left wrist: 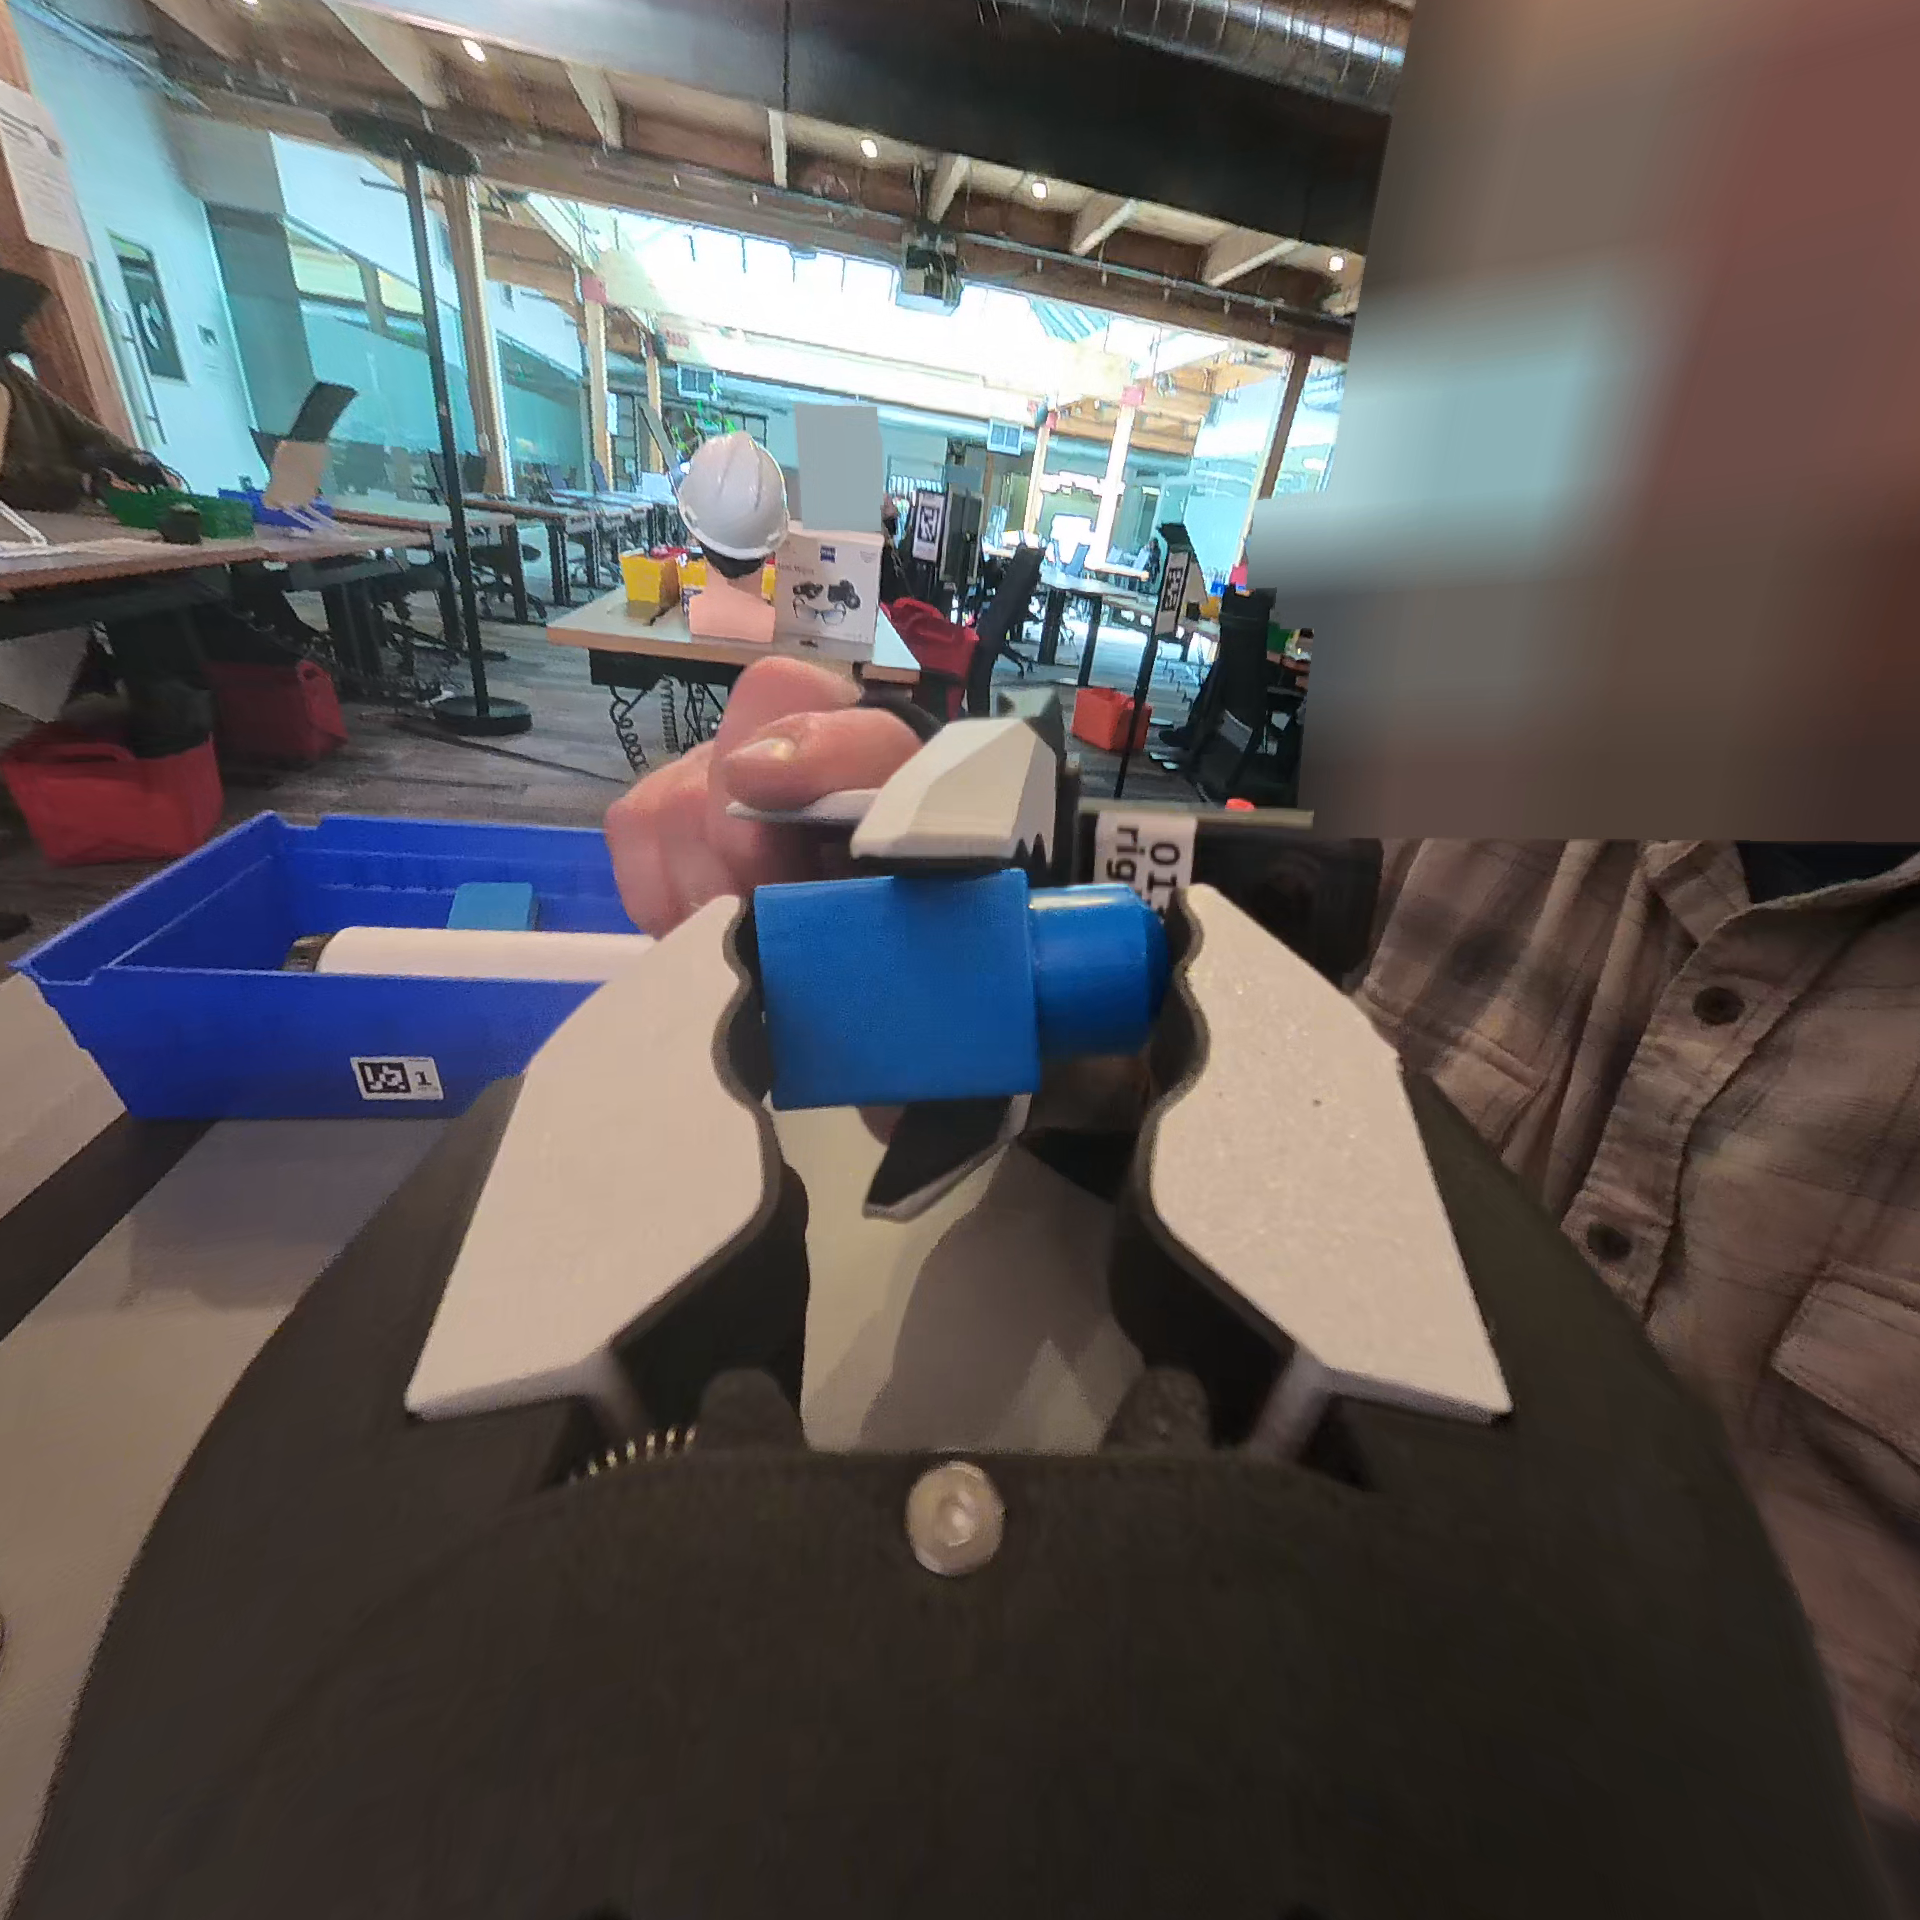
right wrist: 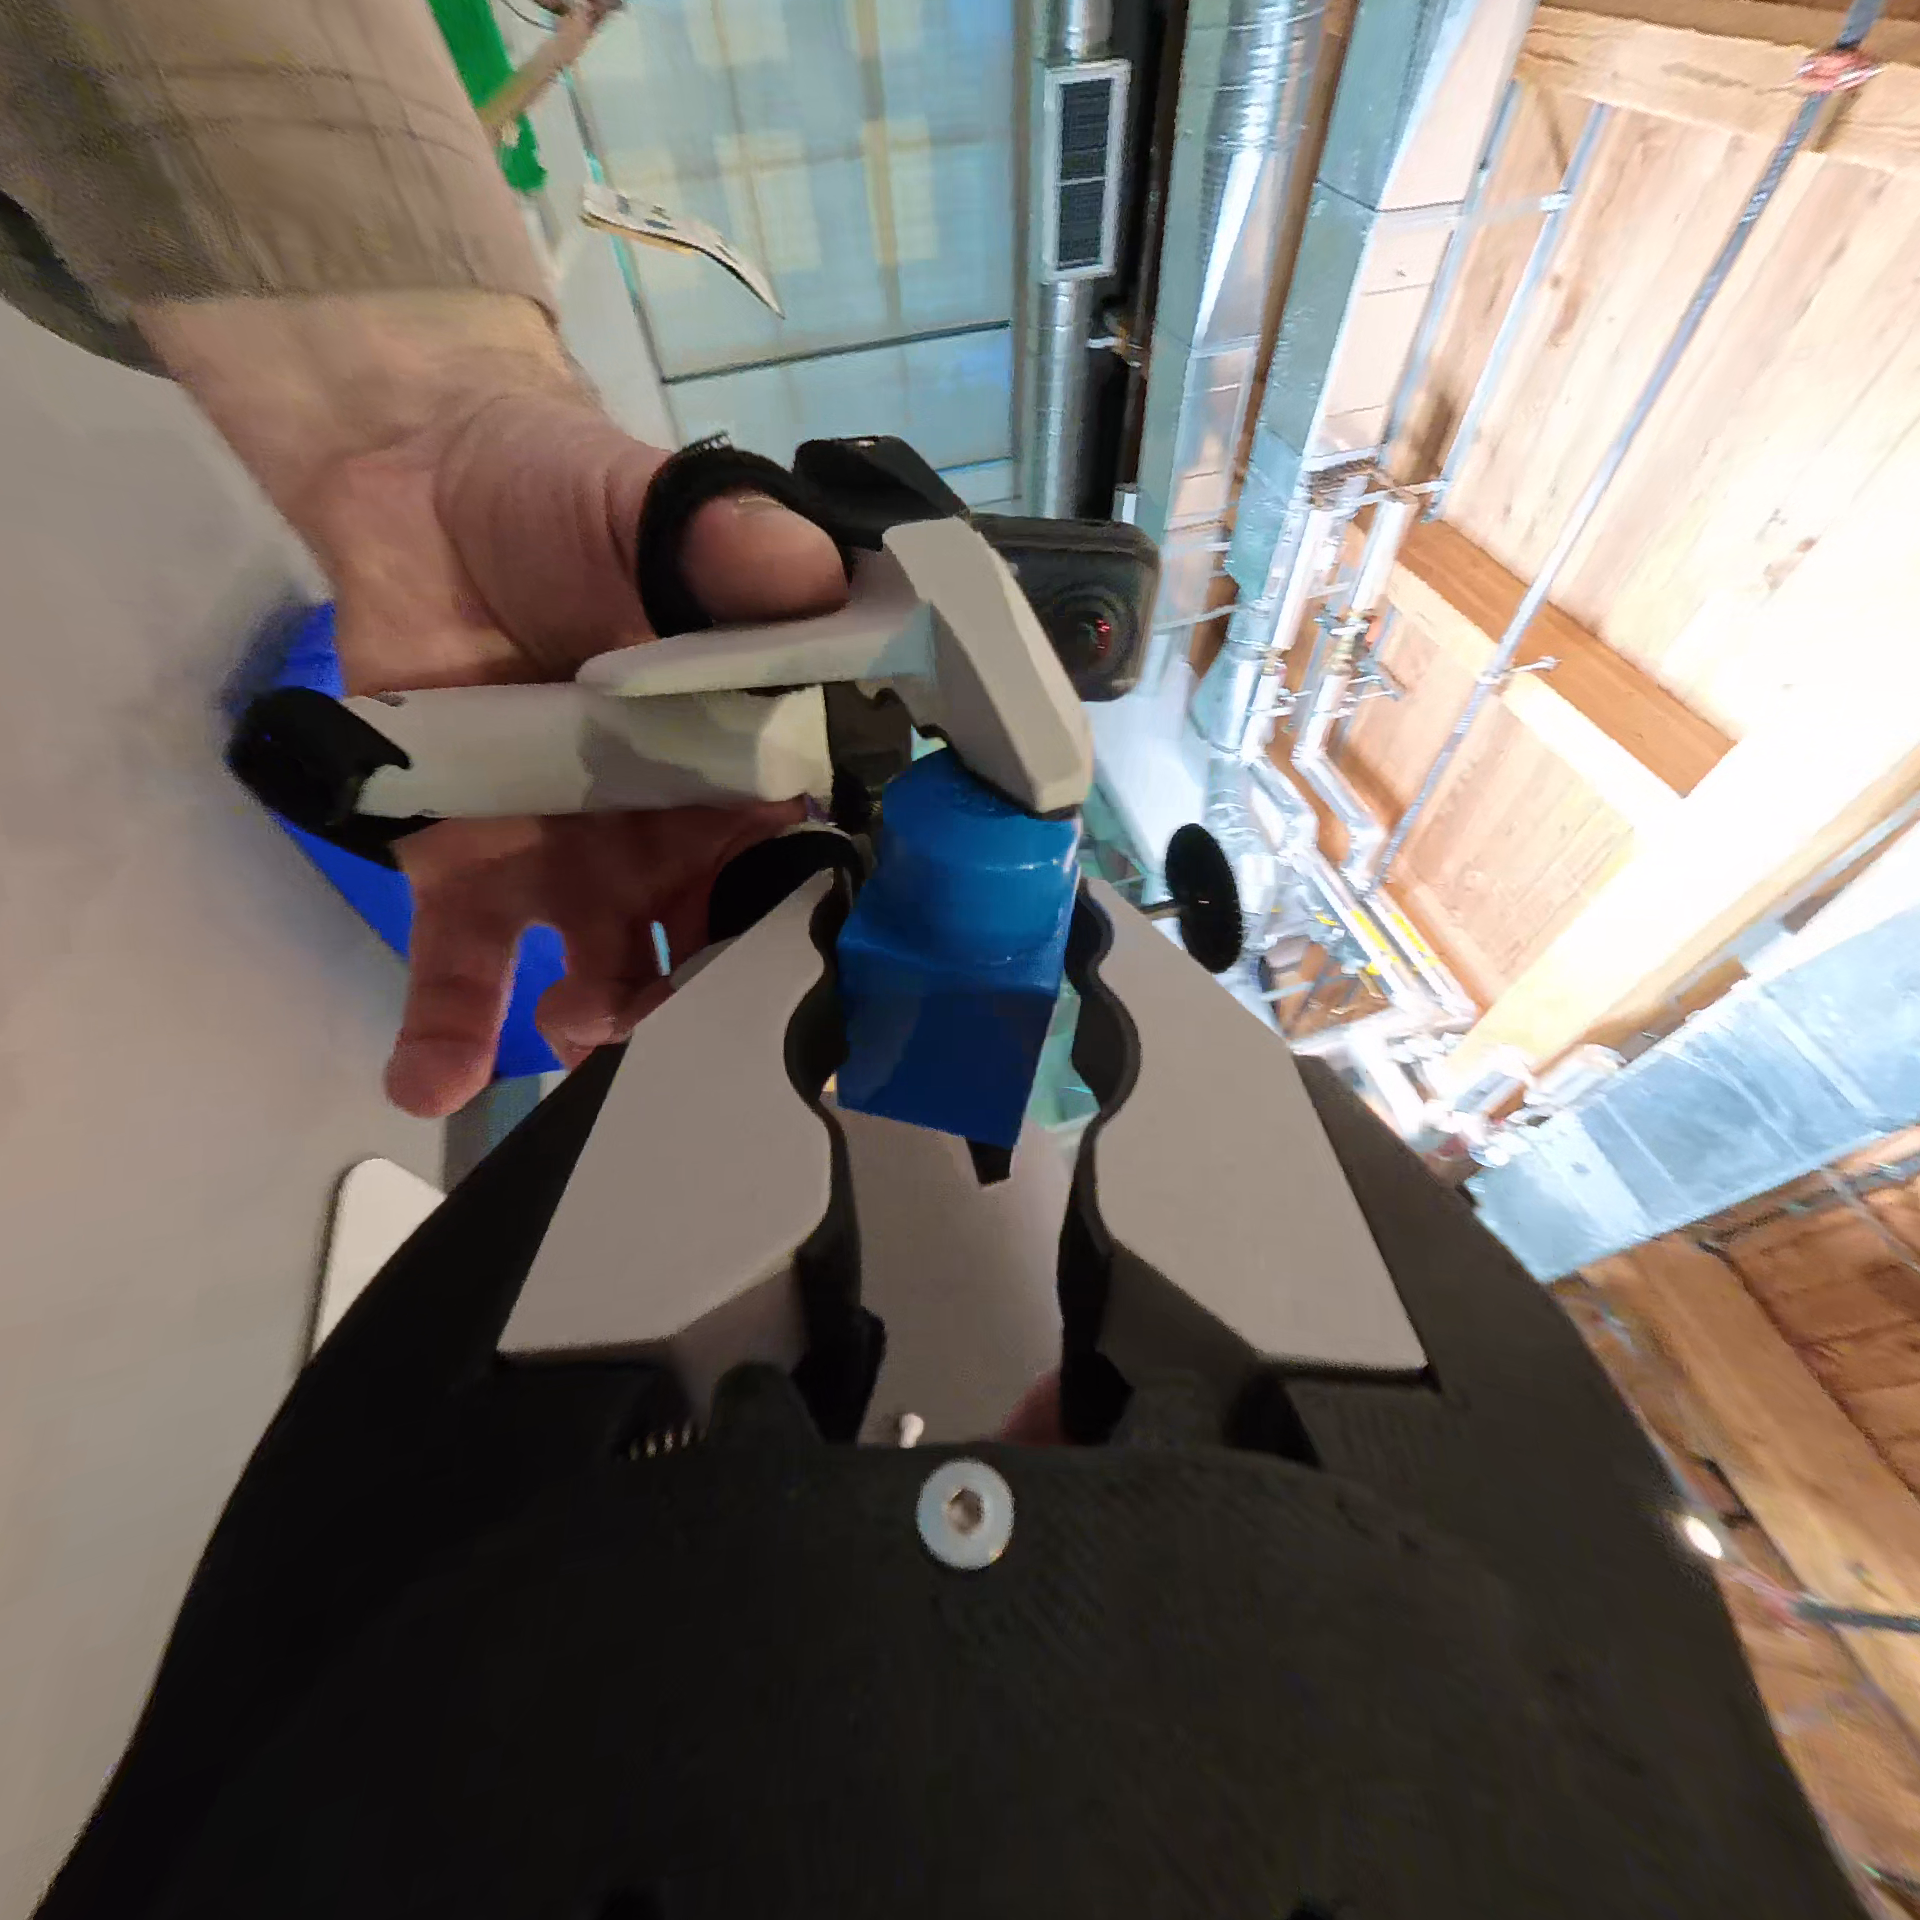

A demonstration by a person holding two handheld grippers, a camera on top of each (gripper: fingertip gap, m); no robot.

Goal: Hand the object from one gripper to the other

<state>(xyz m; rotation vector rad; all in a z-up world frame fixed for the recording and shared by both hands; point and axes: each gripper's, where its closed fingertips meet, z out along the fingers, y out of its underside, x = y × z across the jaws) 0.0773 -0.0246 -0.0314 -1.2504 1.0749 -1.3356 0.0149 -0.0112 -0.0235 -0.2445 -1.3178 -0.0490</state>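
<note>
Item: blue block [left wrist: 899, 992] with round stud, held in mid-air above the worktop; left hand-held gripper [left wrist: 961, 987] closed on its ends, right hand-held gripper [right wrist: 961, 987] pinching its sides; risk: both letting go together, block falling toward the blue bin [left wrist: 208, 997].

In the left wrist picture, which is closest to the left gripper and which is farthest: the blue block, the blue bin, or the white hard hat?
From the left gripper:
1. Blue plastic block with a round peg, right between its fingers.
2. Blue plastic bin, on the table to the left.
3. White hard hat, on a table far back in the room.
</note>
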